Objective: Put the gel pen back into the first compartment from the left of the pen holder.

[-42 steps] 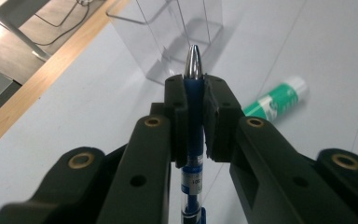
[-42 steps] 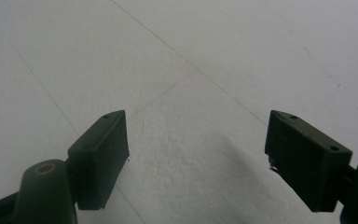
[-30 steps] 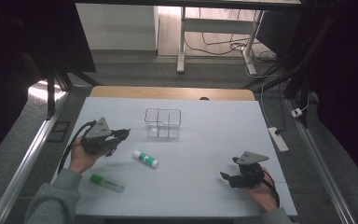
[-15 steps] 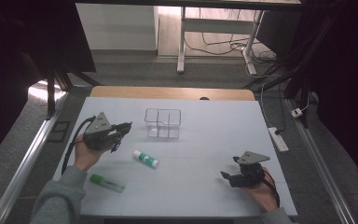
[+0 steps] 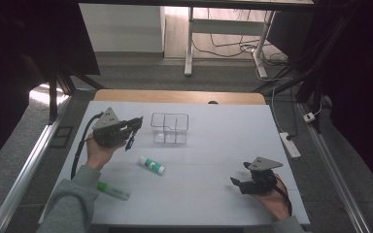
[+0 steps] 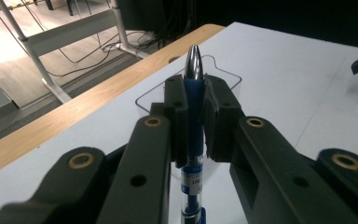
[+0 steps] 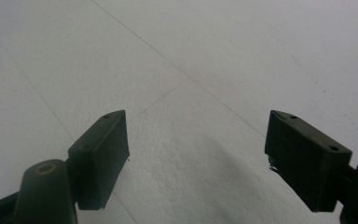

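White covering spreads over the counter point(image 5: 213, 145), leaving room to work. Left tongs point(image 6: 195, 109) are clamped on a blue ballpoint pen point(image 6: 194, 116), held raised and aimed toward the clear plastic divided box point(image 5: 169, 128), probably to drop it in. Right tongs point(image 7: 196, 158) rest apart, idle.

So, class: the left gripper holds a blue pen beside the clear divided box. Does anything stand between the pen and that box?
Nothing visible does. The left gripper is shut on the blue pen, and only bare white table lies between its tip and the clear box. The glue sticks lie nearer the person, off that path.
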Available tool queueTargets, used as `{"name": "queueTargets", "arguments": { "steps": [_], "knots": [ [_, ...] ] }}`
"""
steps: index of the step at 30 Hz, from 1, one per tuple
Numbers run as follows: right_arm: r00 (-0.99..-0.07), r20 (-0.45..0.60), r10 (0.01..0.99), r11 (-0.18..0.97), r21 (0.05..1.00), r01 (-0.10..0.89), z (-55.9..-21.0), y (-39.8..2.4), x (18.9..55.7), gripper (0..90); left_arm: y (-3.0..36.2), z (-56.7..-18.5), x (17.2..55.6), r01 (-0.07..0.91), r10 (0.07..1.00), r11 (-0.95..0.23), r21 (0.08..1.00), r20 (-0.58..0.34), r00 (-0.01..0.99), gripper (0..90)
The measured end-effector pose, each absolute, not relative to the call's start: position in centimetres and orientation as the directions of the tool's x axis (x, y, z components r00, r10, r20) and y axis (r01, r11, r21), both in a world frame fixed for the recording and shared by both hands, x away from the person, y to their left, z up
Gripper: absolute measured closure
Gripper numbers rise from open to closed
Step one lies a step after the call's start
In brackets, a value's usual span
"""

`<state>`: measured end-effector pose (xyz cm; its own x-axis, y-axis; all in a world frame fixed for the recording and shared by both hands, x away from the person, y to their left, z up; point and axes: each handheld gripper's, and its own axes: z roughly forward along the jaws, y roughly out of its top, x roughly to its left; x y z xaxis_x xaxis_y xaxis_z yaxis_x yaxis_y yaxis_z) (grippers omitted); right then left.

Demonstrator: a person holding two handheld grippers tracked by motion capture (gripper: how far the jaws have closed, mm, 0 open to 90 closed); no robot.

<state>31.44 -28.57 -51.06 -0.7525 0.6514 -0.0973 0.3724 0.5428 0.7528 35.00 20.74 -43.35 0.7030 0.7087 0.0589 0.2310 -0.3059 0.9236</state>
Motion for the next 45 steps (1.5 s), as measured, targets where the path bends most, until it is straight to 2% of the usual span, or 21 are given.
{"name": "queueTargets", "arguments": {
  "steps": [27, 45],
  "knots": [
    [-0.749, -0.102, 0.655, 0.533, 0.765, 0.361, -51.0, -28.7, 31.5, 21.9, 19.7, -42.2, 38.6, 0.247, 0.74, -0.16, 0.956, -0.049, 0.671, 79.9],
    [-0.75, -0.103, 0.653, 0.535, 0.764, 0.361, -51.0, -28.7, 31.5, 21.9, 17.9, -40.8, 39.8, 0.212, 0.733, -0.13, 0.969, -0.05, 0.679, 79.9]
  ]
}}
